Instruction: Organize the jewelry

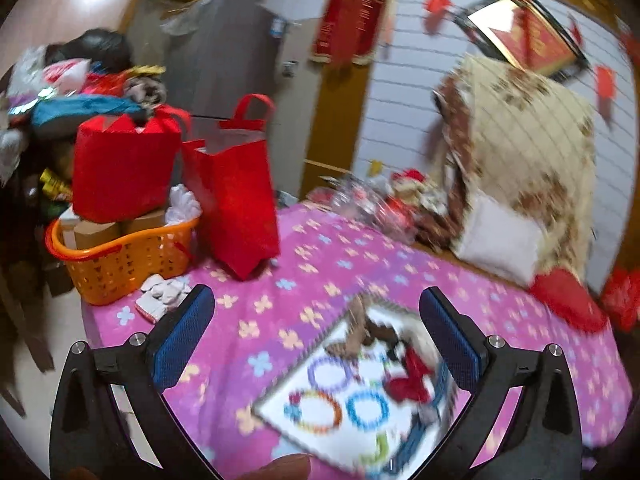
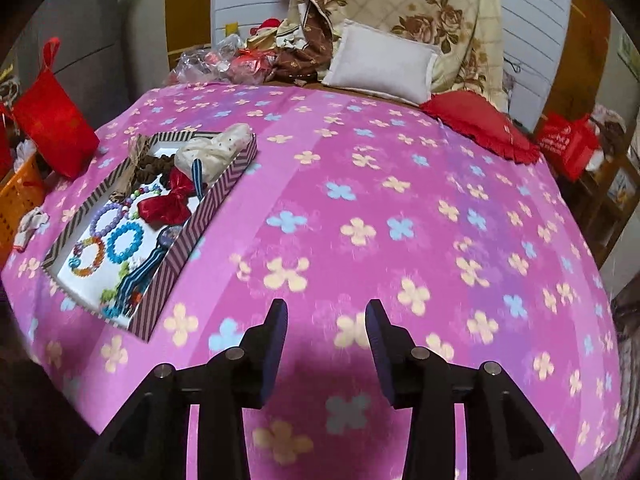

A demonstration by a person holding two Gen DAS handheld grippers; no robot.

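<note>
A shallow box with a striped rim [image 2: 224, 188] lies on the pink flowered blanket [image 2: 400, 220], left of my right gripper [image 2: 327, 304]. It holds a purple bead bracelet [image 2: 106, 218], a blue one [image 2: 125, 242], a multicoloured one [image 2: 89, 258], a red bow [image 2: 168, 204] and a white cloth piece [image 2: 216, 148]. The right gripper is open over bare blanket with nothing between its fingers. In the blurred left wrist view, my left gripper [image 1: 316, 294] stands wide open and empty above the box [image 1: 320, 340], with the red bow [image 1: 408, 380] and blue bracelet [image 1: 368, 408] below it.
Red bags [image 1: 236, 200] and an orange basket [image 1: 120, 256] crowd the bed's left edge. A white pillow [image 2: 380, 62], a red cushion [image 2: 480, 124] and a floral quilt [image 2: 440, 8] lie at the far side. A thumb [image 1: 288, 468] shows at the bottom.
</note>
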